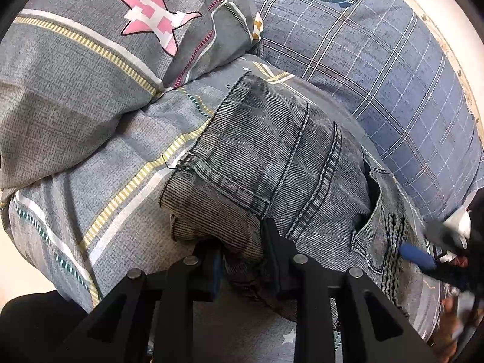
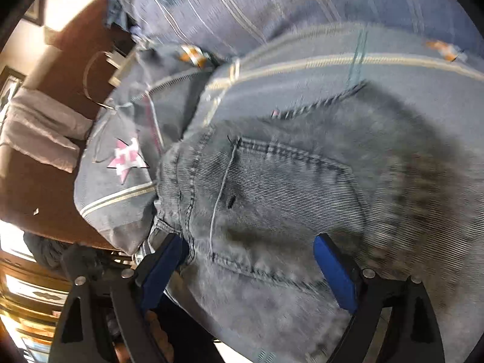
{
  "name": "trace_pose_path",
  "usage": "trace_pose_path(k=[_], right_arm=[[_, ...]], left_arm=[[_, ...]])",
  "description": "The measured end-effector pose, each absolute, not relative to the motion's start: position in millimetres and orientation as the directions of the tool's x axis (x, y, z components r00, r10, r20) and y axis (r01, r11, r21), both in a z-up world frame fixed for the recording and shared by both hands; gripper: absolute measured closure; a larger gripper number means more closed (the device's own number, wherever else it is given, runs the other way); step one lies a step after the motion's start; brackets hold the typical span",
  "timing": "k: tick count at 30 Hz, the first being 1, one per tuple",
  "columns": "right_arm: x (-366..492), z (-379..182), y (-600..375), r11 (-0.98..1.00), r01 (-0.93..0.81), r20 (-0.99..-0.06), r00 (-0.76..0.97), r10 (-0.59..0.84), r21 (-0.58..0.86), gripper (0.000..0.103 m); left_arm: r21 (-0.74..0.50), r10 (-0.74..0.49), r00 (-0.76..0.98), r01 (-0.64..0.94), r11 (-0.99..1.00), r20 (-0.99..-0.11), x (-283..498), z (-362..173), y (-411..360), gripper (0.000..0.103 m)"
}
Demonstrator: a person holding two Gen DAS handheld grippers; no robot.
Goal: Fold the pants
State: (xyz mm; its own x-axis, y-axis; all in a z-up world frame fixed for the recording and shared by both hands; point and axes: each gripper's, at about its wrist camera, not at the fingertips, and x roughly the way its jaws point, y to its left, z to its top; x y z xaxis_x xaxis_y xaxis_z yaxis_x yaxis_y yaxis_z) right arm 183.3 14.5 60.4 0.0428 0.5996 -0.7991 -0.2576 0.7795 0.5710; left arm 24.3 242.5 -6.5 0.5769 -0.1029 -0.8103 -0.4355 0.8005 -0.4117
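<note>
Grey washed denim pants (image 1: 272, 157) lie bunched on a bed, with a back pocket and seams facing up. My left gripper (image 1: 242, 254) is shut on a thick fold of the denim near the pants' lower left edge, and cloth fills the gap between its black fingers (image 1: 273, 248). The right wrist view is blurred. It shows the pants (image 2: 287, 187) with a stitched pocket. My right gripper (image 2: 248, 263) hovers over them with its blue pads (image 2: 332, 266) wide apart and open. One blue pad of the right gripper (image 1: 417, 257) shows at the right edge of the left wrist view.
Under the pants lies a grey quilt (image 1: 75, 96) with yellow stripes and a pink star (image 1: 157, 21). A blue plaid pillow (image 1: 378, 60) lies behind them. A brown floor (image 2: 45, 187) and folded grey cloth (image 2: 42, 127) are off the bed's left side.
</note>
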Motion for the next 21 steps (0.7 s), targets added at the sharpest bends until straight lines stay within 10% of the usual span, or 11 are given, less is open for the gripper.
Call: trace_pose_path(k=[21], right_arm=[[109,51,-190,0.776,-0.091,-0.711,0.346,0.612,0.624,0.012]], left_arm=[[-0.173,0.095,0.521,-0.442,0.880,-0.848,40,13,215,0.083]])
